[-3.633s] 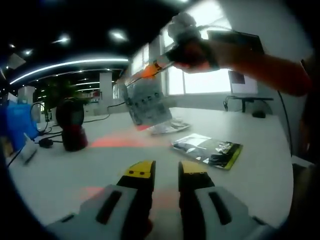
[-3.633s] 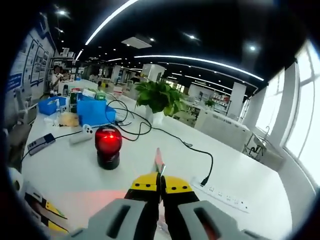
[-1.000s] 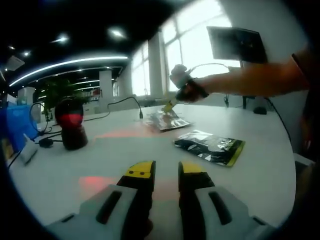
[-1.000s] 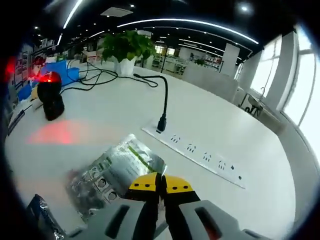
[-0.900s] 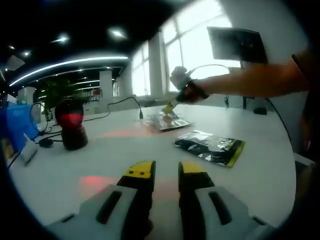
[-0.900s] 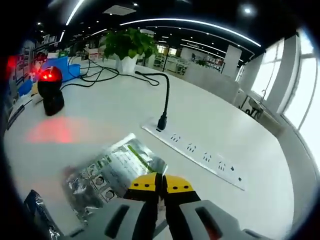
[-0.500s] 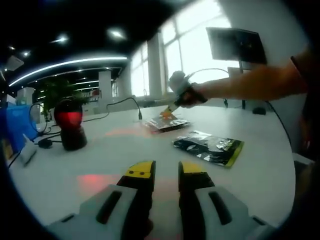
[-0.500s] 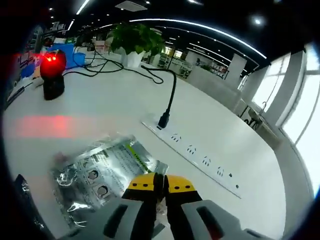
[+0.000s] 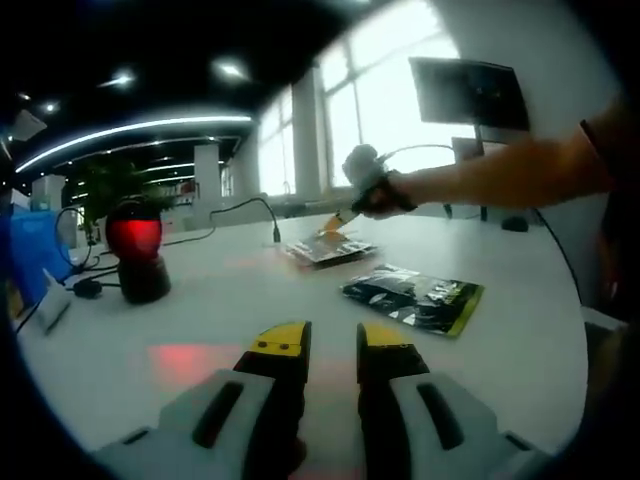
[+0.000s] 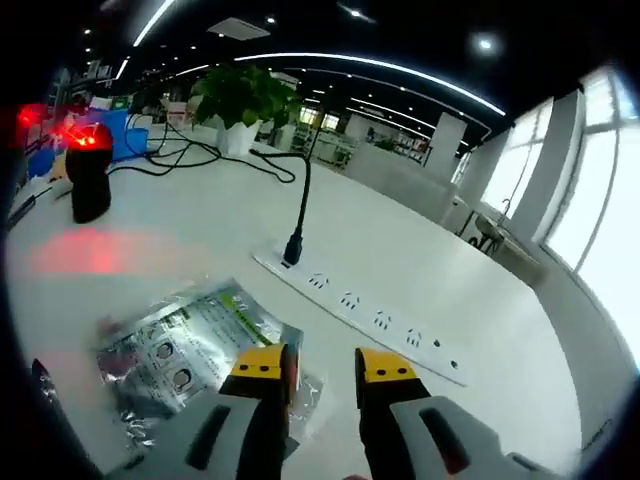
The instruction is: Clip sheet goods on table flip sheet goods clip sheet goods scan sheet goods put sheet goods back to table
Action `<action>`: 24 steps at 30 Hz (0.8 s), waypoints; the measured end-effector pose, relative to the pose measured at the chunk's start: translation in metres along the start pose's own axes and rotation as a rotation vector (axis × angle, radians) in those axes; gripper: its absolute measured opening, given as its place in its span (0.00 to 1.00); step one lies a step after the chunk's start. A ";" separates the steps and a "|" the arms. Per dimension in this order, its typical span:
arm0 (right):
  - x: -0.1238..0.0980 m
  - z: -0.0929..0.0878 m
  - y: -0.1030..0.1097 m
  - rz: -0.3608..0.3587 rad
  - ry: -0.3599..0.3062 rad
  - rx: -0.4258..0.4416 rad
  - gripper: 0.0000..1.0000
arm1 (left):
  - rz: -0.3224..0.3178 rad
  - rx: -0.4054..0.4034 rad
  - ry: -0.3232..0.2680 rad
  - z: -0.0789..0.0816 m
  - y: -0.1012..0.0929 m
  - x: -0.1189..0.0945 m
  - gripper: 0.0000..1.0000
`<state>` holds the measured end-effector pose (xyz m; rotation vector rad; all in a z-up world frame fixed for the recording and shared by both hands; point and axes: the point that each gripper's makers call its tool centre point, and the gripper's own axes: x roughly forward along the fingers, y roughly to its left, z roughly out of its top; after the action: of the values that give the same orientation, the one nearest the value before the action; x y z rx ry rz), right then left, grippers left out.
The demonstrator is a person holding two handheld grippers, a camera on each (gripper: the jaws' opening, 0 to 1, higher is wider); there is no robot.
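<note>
A silver foil sheet pack [image 10: 185,345] lies flat on the white table [image 10: 420,270], just left of my right gripper [image 10: 323,368], whose jaws stand open with nothing between them. In the left gripper view the same silver pack [image 9: 328,248] lies far across the table, and the right gripper [image 9: 343,217] hovers over its far edge in a person's hand [image 9: 375,192]. A black and yellow sheet pack [image 9: 415,297] lies nearer, to the right. My left gripper [image 9: 333,340] hangs low over the table, open and empty.
A black scanner with a red glowing head [image 9: 137,262] stands at the left and throws red light on the table; it is also the scanner [image 10: 85,170] in the right gripper view. A white power strip [image 10: 365,310] with a black cable lies beyond the pack. A potted plant [image 10: 235,100] and blue boxes stand far back.
My right gripper has opened and let go of the silver pack, which now lies on the table. The left gripper has stayed where it was.
</note>
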<state>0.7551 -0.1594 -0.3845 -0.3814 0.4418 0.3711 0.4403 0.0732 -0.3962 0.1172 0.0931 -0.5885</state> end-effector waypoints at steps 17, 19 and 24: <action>-0.044 0.029 0.008 0.076 -0.093 0.082 0.00 | -0.004 -0.001 -0.001 0.000 0.001 0.000 0.11; -0.050 0.034 0.015 0.090 -0.110 0.061 0.00 | -0.006 0.001 0.000 0.000 0.000 0.001 0.11; -0.071 0.042 0.040 0.160 -0.114 0.097 0.00 | -0.003 0.005 0.002 0.000 0.002 0.002 0.11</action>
<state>0.6931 -0.1250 -0.3263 -0.2295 0.3780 0.5222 0.4427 0.0735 -0.3968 0.1220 0.0935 -0.5918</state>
